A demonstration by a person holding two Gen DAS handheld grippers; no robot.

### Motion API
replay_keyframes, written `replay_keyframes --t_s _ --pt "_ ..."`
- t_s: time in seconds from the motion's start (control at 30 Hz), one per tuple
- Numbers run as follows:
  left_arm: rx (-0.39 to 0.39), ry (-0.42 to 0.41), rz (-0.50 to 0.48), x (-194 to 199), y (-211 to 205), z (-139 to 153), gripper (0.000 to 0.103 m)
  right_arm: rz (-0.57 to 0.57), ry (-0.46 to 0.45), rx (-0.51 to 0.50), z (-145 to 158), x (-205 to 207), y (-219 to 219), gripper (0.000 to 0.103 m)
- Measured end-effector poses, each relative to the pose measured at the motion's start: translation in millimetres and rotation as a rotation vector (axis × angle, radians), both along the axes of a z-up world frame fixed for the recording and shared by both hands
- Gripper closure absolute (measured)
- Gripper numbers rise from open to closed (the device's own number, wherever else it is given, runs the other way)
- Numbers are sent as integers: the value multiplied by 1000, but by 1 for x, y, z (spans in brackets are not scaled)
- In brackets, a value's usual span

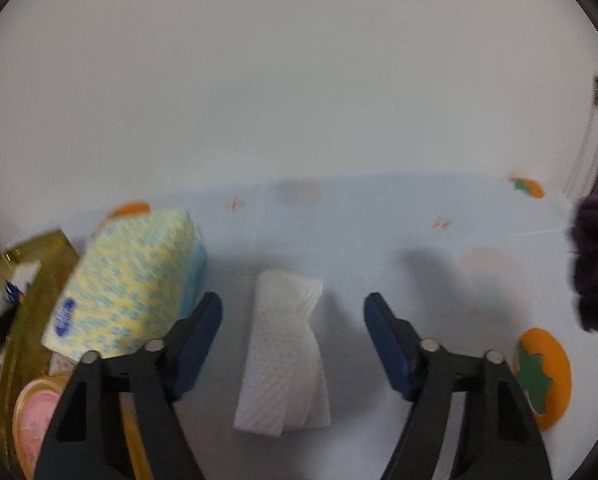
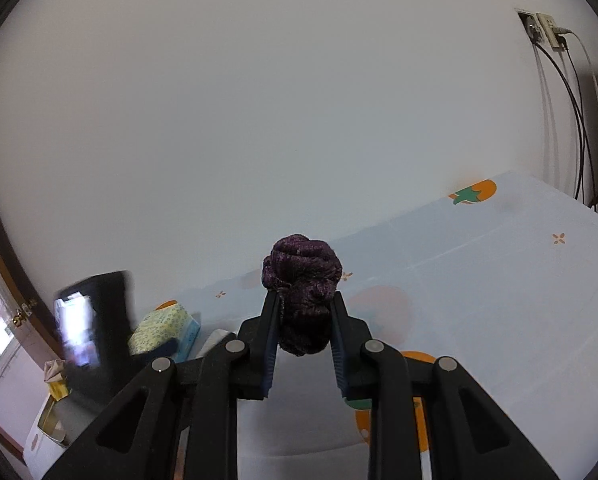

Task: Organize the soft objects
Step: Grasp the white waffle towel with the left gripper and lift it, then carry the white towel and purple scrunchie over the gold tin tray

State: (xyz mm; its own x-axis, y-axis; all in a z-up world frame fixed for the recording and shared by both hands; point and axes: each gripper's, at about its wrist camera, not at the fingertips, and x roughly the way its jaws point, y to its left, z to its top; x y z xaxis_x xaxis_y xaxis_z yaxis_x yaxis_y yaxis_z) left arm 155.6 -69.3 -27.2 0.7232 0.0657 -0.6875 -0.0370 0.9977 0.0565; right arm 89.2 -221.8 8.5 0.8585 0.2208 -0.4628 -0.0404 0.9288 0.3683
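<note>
Left gripper (image 1: 293, 316) gaping, nothing pinched, straddling folded white cloth (image 1: 285, 354) at lower centre | right gripper (image 2: 305, 334) clenching purple scrunchie (image 2: 302, 300) aloft, frame centre | step: gathering, carrying scrunchie | next: lowering onto cloth, closing; avoiding tissue pack (image 1: 135, 280) lower left.

Fuzzy purple knit bundle (image 2: 302, 300) — embossed white paper towel (image 1: 285, 354), matt.

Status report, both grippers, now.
Right gripper shut on purple scrunchie, lifted. Left gripper open over folded white cloth. Tissue pack close beside the left finger.
</note>
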Motion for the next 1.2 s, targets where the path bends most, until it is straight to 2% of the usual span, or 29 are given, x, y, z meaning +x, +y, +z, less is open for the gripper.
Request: replay_keyframes --t_s 0.1,0.2,0.23,0.37,0.43,0.5,0.53,0.6,0.63,0.77,0.9,1.03,1.2 --pt "-18 75 45 11 7 -10 32 11 -6 -3 2 -1 5 77" --pt "-62 159 29 20 12 -21 30 10 2 0 2 1 6 77" --pt "-92 153 32 19 16 -20 31 7 5 -1 2 1 5 77" --pt "-110 149 24 14 19 -16 37 -13 13 -7 0 1 3 77" --pt "-134 136 9 11 24 -13 63 -29 13 -10 -3 5 -3 77" --pt "-168 127 -35 5 27 -10 83 -45 10 -15 -2 2 -3 77" --pt "-189 123 -65 1 32 -9 84 -54 9 -19 -2 2 -4 77" --pt "-211 78 -108 -11 32 -1 85 -65 10 -24 -3 1 -5 77" --pt "-210 26 -124 -21 32 6 85 -69 9 -26 -4 1 -6 77" --pt "-139 -133 -182 -58 28 28 85 -95 -3 -49 -3 -1 -7 77" --pt "-83 -241 -218 -87 29 41 85 -111 -2 -60 -4 -3 -8 77" --pt "-41 -290 -222 -102 29 46 85 -118 -8 -82 -3 -9 -2 77" --pt "-62 -298 -203 -109 43 50 85 -130 -20 -150 -4 -13 9 77"
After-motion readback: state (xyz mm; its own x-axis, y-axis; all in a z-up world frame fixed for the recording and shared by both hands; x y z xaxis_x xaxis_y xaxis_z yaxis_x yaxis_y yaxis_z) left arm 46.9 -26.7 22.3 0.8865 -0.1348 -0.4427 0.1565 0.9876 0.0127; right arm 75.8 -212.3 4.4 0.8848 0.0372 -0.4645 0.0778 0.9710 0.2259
